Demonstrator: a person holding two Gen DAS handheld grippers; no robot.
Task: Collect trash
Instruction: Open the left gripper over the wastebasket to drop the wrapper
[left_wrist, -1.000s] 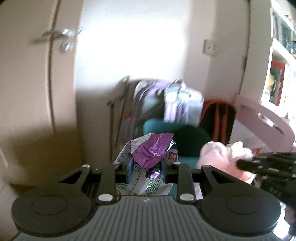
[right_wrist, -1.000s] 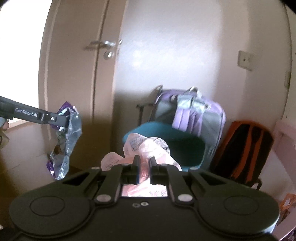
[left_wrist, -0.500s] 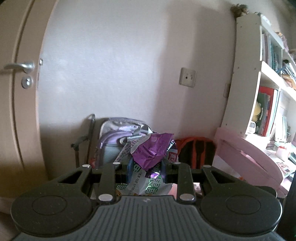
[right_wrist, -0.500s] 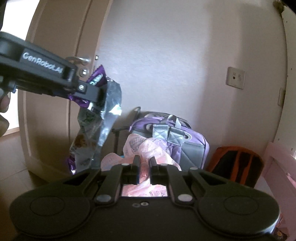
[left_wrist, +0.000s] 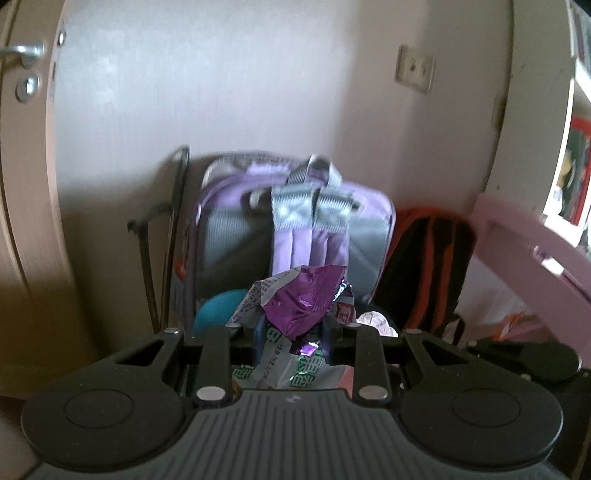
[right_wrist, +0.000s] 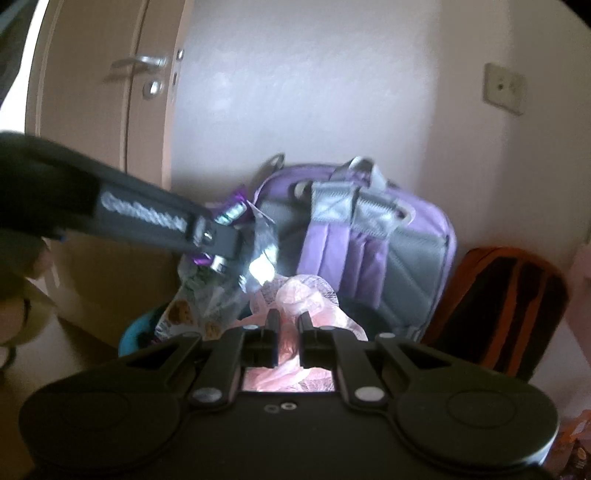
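Left tool (left_wrist: 293, 328): clamped on a crumpled bunch of snack wrappers (left_wrist: 301, 302), purple foil on top (printed white bit underneath).
Right tool (right_wrist: 284, 325): pinched tight on a pink plastic bag (right_wrist: 295, 299), which bulges up past the tips.
Where the trash is: both bits are up in the air, over a teal bin (left_wrist: 218, 308).
Behind: purple backpack (left_wrist: 295, 221) against the wall, orange-black bag (right_wrist: 509, 306) beside it.
Far left: door (right_wrist: 96, 110) with a metal handle.

Both tongs carried their trash closer to the purple backpack (left_wrist: 295, 221).
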